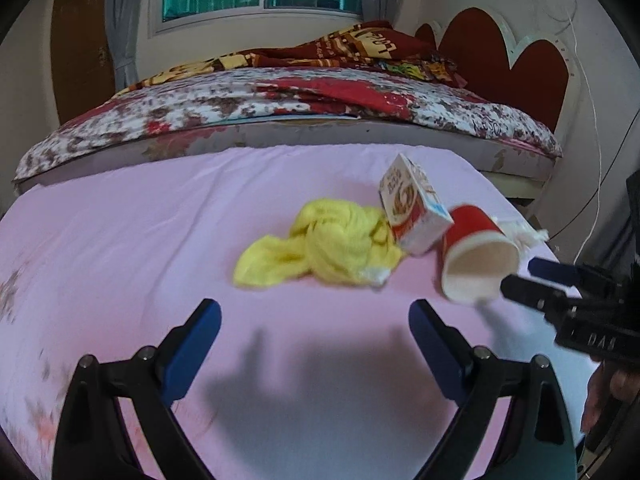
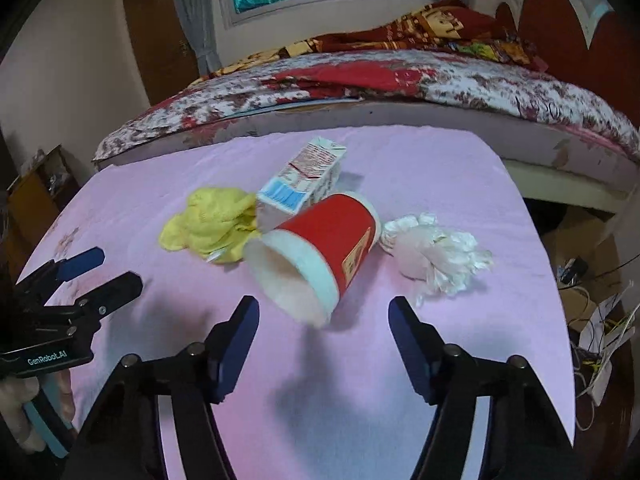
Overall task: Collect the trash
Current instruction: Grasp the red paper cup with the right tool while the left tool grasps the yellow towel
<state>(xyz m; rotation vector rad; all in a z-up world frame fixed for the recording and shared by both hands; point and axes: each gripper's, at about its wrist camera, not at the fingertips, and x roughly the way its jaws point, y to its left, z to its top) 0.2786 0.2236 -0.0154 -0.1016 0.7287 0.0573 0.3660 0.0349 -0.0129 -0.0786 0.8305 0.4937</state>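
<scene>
- Lying on its side on the pink cloth (image 2: 460, 168), the red paper cup (image 2: 320, 248) has its open mouth toward the near edge and touches the carton (image 2: 300, 184); it looks light and easily crushed.
- Take the cup across its stiffer rim.
- Yellow rag (image 1: 320, 240) and white wad (image 2: 432, 252): soft; pinch a fold.
- Right gripper (image 2: 324, 326): spread, empty, just short of the cup.
- Left gripper (image 1: 316, 326): spread, empty.

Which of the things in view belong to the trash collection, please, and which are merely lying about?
Trash to collect:
red paper cup
milk carton
crumpled white bag
possibly the yellow cloth

Just lying about:
bed
cartoon blanket
tangled cables
</scene>
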